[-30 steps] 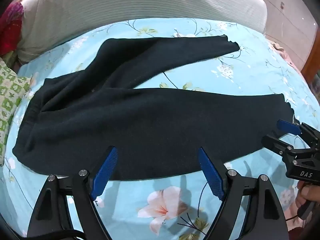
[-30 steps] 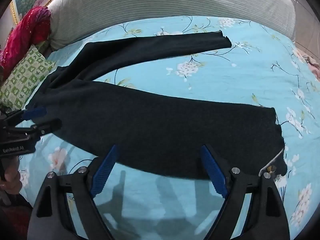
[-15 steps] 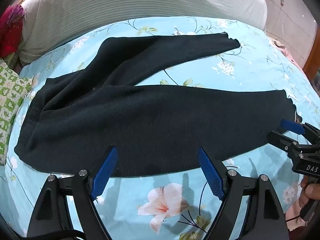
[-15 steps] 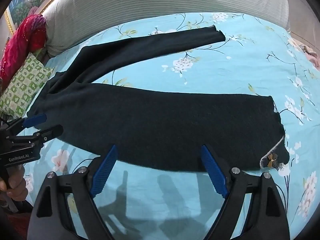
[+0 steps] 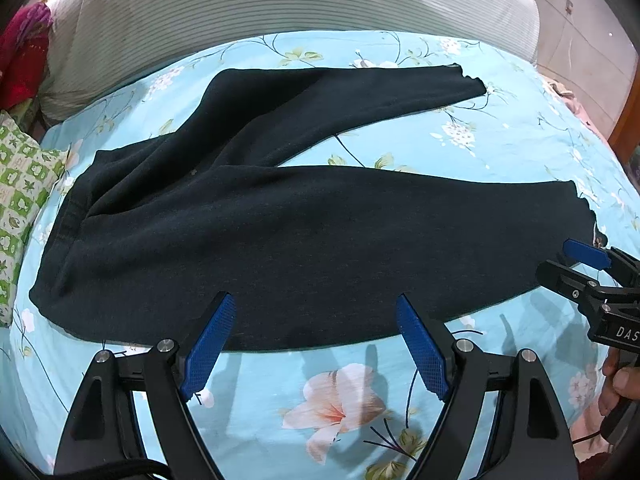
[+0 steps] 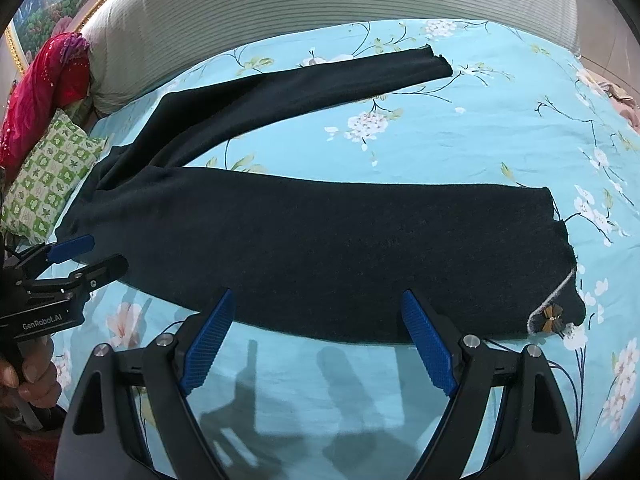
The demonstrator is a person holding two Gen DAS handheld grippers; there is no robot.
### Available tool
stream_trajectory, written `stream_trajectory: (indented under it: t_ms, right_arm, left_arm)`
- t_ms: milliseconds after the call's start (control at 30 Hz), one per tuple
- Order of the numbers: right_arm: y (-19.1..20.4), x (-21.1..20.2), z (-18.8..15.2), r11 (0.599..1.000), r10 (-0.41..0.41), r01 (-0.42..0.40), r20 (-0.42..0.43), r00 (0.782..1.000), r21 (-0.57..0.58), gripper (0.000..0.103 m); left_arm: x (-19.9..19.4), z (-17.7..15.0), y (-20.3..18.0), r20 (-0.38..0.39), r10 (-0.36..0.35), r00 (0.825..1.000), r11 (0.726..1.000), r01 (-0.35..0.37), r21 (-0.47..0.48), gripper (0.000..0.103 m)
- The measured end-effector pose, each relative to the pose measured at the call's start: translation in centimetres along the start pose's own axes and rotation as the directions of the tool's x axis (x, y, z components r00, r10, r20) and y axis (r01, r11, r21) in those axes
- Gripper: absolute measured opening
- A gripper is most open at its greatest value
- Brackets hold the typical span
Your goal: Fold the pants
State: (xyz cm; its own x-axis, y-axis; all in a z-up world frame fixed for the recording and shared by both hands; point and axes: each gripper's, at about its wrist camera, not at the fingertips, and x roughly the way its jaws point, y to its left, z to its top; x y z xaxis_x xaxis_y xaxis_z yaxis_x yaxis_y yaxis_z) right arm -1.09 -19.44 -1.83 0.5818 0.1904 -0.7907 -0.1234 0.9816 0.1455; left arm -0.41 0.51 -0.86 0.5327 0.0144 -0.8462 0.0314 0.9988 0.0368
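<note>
A pair of dark pants (image 5: 304,248) lies spread flat on a bed covered by a light blue floral sheet (image 5: 500,140); the waistband sits at the left of both views, near a green patterned pillow (image 6: 48,176), and the two legs run out to the right, splayed in a narrow V; the long axis of the near leg runs left to right across both grippers, not away from them. The left gripper (image 5: 316,344) hovers just short of the near edge of the near leg, toward the waist end, its blue pads wide apart and holding nothing; the right gripper (image 6: 316,344) hovers at the same near edge, closer to the cuff, its pads equally wide apart and empty. The far leg (image 6: 320,80) lies well beyond both tools, angled toward a striped grey bolster (image 6: 280,4). Folding has likely not begun; bringing the near leg onto the far one seems the next step, each tool taking the end nearest it.
</note>
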Motion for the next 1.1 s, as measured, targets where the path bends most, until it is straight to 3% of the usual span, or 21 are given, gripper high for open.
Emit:
stream_trajectory:
  t_ms: [1100]
  right_arm:
    - [0.05, -0.15, -0.11, 1.000, 0.007, -0.007, 0.008, 1.000, -0.002, 0.085]
  left_arm:
    - [-0.25, -0.05, -0.39, 0.005, 0.000, 1.000, 1.000, 0.000, 0.008, 0.083]
